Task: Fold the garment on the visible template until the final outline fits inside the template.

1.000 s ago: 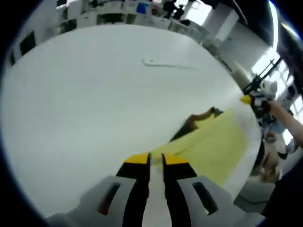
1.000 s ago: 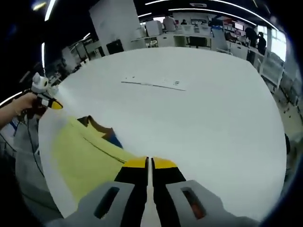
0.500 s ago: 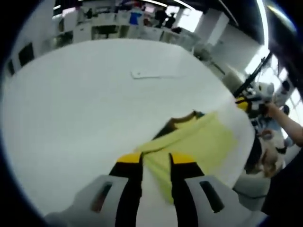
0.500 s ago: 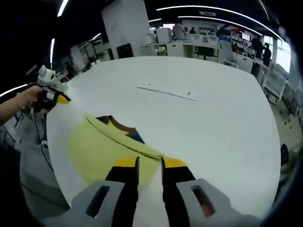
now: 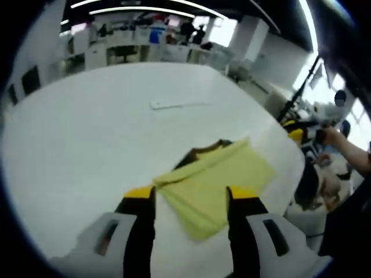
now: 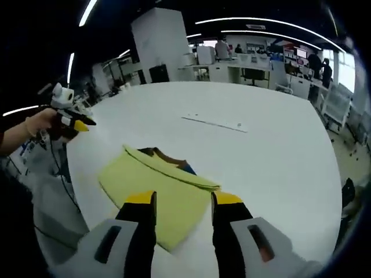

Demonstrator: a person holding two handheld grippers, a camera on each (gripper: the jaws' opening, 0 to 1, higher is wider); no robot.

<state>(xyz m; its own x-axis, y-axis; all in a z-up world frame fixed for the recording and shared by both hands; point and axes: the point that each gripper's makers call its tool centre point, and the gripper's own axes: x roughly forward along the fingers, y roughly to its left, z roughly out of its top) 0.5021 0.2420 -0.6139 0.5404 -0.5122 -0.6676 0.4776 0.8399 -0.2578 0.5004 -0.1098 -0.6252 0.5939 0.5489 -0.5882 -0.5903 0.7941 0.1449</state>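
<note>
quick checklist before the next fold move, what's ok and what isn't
1. Left tool open and free of cloth: ok, jaws spread wide.
2. Right tool open and free of cloth: ok, jaws spread.
3. Yellow garment lying folded flat on the white table: ok.
4. Dark collar part tucked in: not ok, it sticks out at the far edge.
5. Garment outline inside the template: cannot tell, no template outline is plain.
6. Garment fully on the table: ok, though near the edge.

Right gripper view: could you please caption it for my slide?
Open right tongs above a folded yellow fabric garment on a white table.
</note>
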